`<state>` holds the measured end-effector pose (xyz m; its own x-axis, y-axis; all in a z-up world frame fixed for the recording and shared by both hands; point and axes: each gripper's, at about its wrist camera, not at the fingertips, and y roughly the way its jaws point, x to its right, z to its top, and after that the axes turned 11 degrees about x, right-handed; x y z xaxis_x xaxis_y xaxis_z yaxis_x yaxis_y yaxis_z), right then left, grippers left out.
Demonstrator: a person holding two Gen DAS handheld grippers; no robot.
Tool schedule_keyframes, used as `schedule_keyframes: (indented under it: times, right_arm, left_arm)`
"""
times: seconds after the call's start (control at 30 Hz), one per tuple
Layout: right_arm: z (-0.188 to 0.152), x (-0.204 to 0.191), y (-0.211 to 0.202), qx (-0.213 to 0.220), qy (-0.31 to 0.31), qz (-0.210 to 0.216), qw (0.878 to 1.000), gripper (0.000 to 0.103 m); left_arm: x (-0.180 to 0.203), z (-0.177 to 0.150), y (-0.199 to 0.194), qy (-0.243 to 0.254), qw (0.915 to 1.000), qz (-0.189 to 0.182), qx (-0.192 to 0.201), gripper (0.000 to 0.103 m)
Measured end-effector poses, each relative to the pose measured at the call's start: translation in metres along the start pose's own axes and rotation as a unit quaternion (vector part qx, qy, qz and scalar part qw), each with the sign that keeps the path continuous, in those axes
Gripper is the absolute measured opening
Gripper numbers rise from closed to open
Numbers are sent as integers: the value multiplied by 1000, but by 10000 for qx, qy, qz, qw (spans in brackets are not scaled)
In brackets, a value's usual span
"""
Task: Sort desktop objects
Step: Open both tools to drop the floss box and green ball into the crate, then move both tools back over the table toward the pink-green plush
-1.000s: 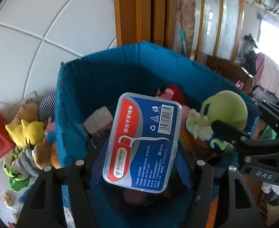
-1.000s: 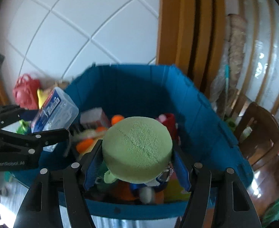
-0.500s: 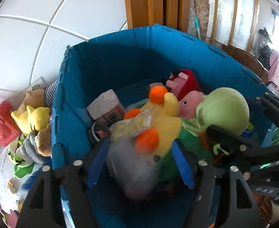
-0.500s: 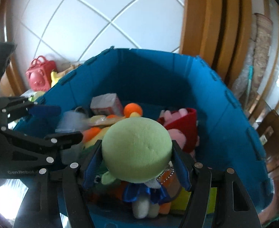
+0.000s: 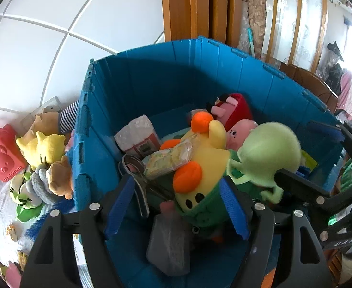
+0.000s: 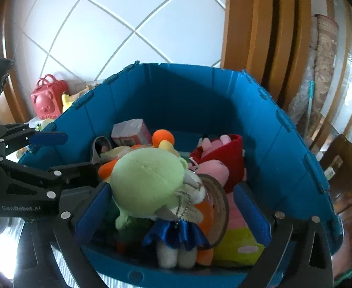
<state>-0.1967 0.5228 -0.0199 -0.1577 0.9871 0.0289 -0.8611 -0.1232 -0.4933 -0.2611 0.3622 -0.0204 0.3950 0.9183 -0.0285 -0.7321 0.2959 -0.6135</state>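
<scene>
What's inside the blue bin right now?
The blue bin holds a yellow duck plush, green-headed doll, pink pig plush, wrapped tissue pack and snack packet. Anything beneath the pile is covered.

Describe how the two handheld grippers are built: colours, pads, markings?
Both are matte black angular frames with silver screws. Left gripper and right gripper each carry two blue ribbed finger pads. White lettering shows on the bodies: "GenRobot.AI" on the left one in the right wrist view, "DAS" on the right one. No cables, sleeves or hands visible.
</scene>
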Motion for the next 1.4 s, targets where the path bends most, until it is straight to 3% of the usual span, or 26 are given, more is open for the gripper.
schedule_keyframes:
  times: [0.4, 0.63, 0.77, 0.97, 1.2, 1.4]
  right_arm:
    - [2, -7, -37, 424, 314, -168, 9985, 103]
    - [15, -49, -40, 669, 354, 95, 9971, 103]
    - [24, -77, -42, 846, 371, 281, 9953, 103]
    - [39, -133, -37, 1090, 364, 552, 9918, 103]
    - [45, -224, -10, 971, 101, 879, 9913, 103]
    - [43, -283, 9, 862, -24, 1190, 9892, 103]
  left_arm:
    - [-33, -3, -54, -137, 9978, 232, 605, 73]
    - [-83, -22, -87, -397, 9942, 546, 832, 73]
    - [-128, -46, -107, -622, 9903, 913, 839, 73]
    - [-215, -96, -139, -1086, 9802, 1525, 641, 73]
    - [-317, -154, -175, -1633, 9631, 2097, 432, 73]
    - [-377, -195, -191, -2046, 9466, 2483, 195, 73]
